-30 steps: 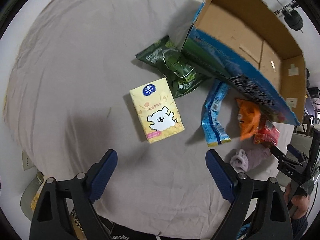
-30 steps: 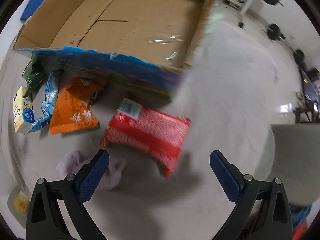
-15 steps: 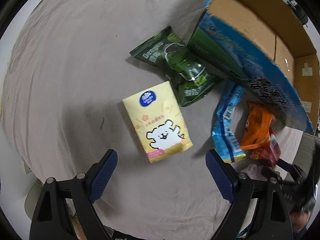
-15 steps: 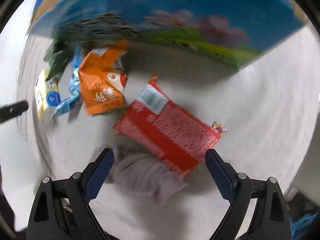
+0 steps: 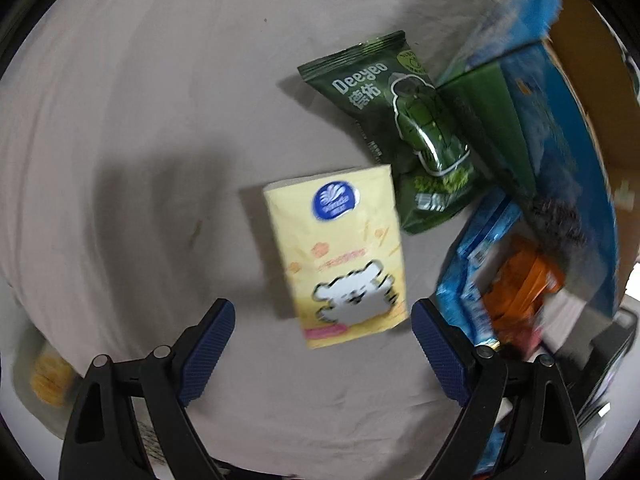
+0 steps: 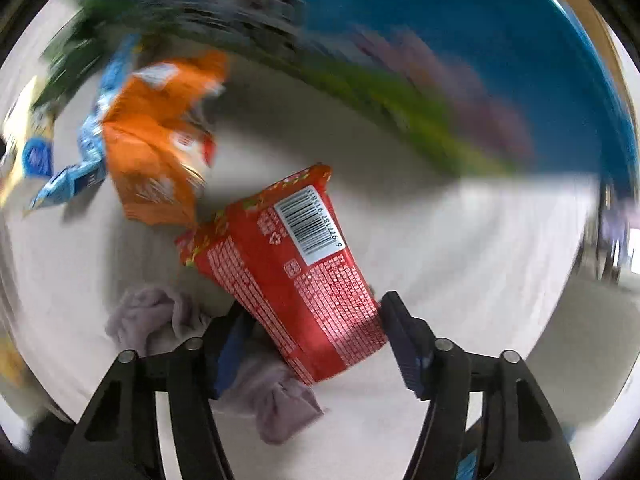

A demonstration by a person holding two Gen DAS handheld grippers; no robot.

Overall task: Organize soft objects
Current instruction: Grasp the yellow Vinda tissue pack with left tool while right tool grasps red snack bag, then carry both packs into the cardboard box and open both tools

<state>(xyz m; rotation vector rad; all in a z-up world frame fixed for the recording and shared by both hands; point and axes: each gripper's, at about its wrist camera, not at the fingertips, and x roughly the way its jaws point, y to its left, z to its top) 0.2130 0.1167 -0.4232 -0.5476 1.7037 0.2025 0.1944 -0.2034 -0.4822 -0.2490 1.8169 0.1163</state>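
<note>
The left tool (image 5: 322,332) hangs spread wide above the cloth-covered bench (image 5: 140,120), its blue pads either side of a yellow tissue pack with a white cartoon bear (image 5: 340,256), not touching it. A dark green snack bag (image 5: 400,120) lies just beyond, against the printed cardboard box (image 5: 560,168). The right tool (image 6: 310,336) straddles the near end of a red foil packet (image 6: 296,280); whether it is gripped, I cannot tell. A grey cloth (image 6: 156,316) lies beneath, an orange bag (image 6: 156,140) behind.

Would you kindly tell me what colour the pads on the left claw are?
Dark blue, textured pads on black arms, clearest in the left wrist view.
</note>
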